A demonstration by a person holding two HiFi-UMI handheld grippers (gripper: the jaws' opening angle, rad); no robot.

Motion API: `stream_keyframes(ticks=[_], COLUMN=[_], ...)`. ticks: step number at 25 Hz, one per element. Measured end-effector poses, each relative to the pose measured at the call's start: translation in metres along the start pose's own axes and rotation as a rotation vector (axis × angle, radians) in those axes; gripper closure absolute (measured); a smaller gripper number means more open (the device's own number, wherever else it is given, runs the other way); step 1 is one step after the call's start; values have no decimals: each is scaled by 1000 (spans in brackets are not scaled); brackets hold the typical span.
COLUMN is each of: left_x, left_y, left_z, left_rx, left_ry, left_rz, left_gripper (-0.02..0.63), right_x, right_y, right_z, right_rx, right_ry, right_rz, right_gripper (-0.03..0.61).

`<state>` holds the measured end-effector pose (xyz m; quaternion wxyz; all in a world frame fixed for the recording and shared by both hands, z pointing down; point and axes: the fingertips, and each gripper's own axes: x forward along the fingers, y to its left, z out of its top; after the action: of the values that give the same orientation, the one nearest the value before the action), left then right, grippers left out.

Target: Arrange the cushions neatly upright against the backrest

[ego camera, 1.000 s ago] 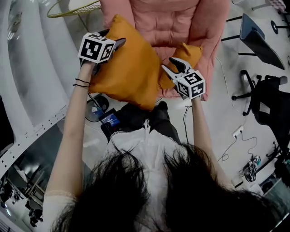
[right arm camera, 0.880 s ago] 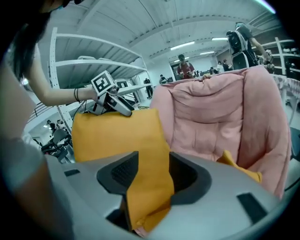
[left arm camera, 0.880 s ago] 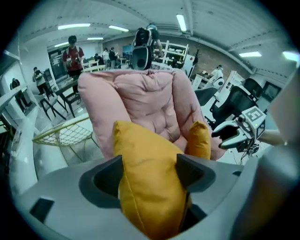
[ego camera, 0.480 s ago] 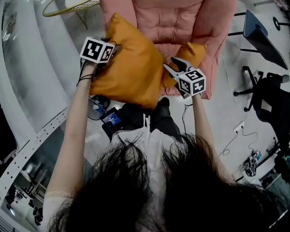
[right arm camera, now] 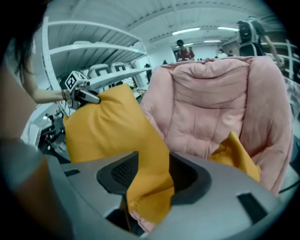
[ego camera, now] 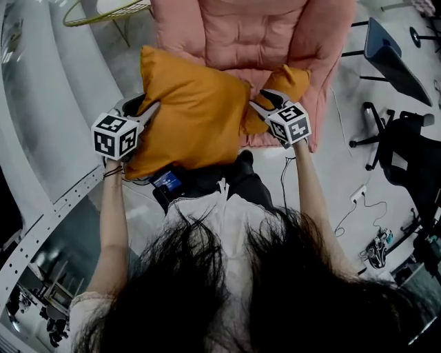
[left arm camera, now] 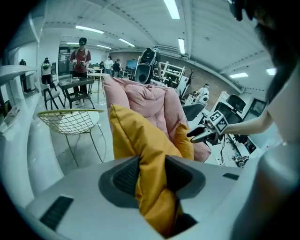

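A large orange cushion [ego camera: 189, 110] hangs in front of the pink padded chair [ego camera: 255, 34], held between both grippers. My left gripper [ego camera: 146, 109] is at its lower left edge. Its jaws have just been closing, and in the left gripper view the pads [left arm camera: 126, 176] pinch a fold of orange fabric [left arm camera: 154, 187]. My right gripper [ego camera: 260, 102] is shut on the cushion's right corner [right arm camera: 147, 187]; its jaws widened slightly a moment ago with the fabric still between them. A smaller orange cushion [ego camera: 289, 81] lies slumped on the seat at the right, low against the backrest [right arm camera: 215, 93].
A yellow wire chair [ego camera: 110, 10] stands left of the pink chair. White curved shelving [ego camera: 41, 103] runs along the left. A black office chair [ego camera: 403, 152] and floor cables [ego camera: 355, 207] are at the right. People stand by a table [left arm camera: 82, 56] far back.
My left gripper slid from the cushion's upper left corner down to its lower left edge and closed there. The cushion swung left and flatter. The right gripper barely moved.
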<state>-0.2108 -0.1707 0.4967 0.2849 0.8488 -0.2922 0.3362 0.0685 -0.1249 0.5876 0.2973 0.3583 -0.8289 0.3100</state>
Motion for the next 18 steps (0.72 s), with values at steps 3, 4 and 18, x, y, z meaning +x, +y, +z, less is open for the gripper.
stream_keyframes(ticks=[3, 4, 18], left_x=[-21, -26, -40], left_y=[-1, -1, 5], left_z=[-18, -22, -56], left_rx=[-12, -17, -120], left_ry=[-45, -57, -134], left_rz=[27, 31, 42], left_gripper=[445, 445, 445], right_x=[15, 21, 136], right_y=[-3, -4, -9], right_z=[-9, -7, -36], right_rx=[-137, -169, -555], right_ry=[107, 125, 475], right_rz=[47, 70, 352], right_gripper=[354, 340, 296])
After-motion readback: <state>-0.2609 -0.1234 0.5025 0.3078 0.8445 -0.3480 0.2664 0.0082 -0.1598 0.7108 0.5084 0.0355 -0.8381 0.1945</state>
